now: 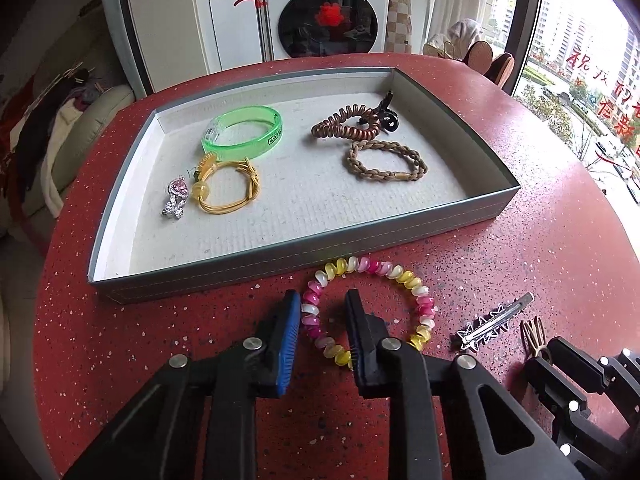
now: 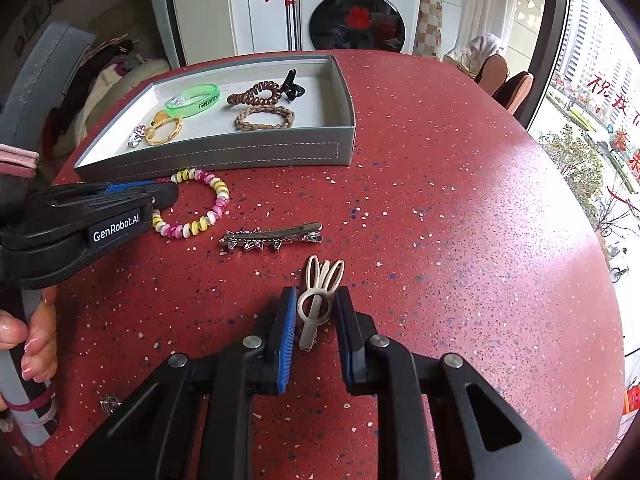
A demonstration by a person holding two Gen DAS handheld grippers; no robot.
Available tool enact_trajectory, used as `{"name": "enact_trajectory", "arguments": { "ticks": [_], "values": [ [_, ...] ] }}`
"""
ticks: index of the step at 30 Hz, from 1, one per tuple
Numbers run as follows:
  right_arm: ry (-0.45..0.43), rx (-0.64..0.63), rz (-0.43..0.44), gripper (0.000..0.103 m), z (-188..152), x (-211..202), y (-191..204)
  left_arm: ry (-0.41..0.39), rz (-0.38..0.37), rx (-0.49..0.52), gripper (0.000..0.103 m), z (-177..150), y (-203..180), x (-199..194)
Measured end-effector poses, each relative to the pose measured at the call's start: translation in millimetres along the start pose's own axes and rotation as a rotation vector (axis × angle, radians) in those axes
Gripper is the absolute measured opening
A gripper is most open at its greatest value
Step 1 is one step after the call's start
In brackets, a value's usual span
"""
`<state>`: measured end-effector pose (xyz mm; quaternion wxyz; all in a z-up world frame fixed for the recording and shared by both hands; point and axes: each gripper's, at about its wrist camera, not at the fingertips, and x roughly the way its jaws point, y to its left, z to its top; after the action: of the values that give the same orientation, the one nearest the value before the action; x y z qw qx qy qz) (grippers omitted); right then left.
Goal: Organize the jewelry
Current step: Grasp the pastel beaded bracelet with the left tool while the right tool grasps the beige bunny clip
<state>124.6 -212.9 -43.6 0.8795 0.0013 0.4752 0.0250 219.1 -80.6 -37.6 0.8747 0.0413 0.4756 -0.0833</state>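
A grey tray [image 1: 304,246] [image 2: 224,152] on the red table holds a green bangle [image 1: 244,132], a yellow hair tie [image 1: 228,190], a pink brooch [image 1: 176,196], a brown coil tie [image 1: 346,124] and a braided bracelet [image 1: 386,160]. My left gripper [image 1: 323,300] is open, its fingers straddling the left side of a pink-yellow spiral hair tie [image 1: 400,276] [image 2: 200,204] on the table. My right gripper [image 2: 316,300] is open around a beige rabbit hair clip [image 2: 318,300]. A silver star clip [image 2: 272,236] [image 1: 492,320] lies between them.
The red speckled table [image 2: 440,200] stretches to the right. A washing machine [image 1: 328,8] and chairs [image 2: 504,80] stand beyond it. A person's hand [image 2: 32,336] holds the left gripper's handle. A small metal piece [image 2: 110,403] lies near the table's front left.
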Motion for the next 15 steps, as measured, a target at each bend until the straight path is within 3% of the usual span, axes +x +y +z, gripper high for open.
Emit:
{"name": "enact_trajectory", "arguments": {
  "ticks": [15],
  "values": [
    [-0.021,0.0,0.009,0.021,4,-10,-1,-0.055,-0.094,-0.034,0.028,-1,17,-27]
  ]
}}
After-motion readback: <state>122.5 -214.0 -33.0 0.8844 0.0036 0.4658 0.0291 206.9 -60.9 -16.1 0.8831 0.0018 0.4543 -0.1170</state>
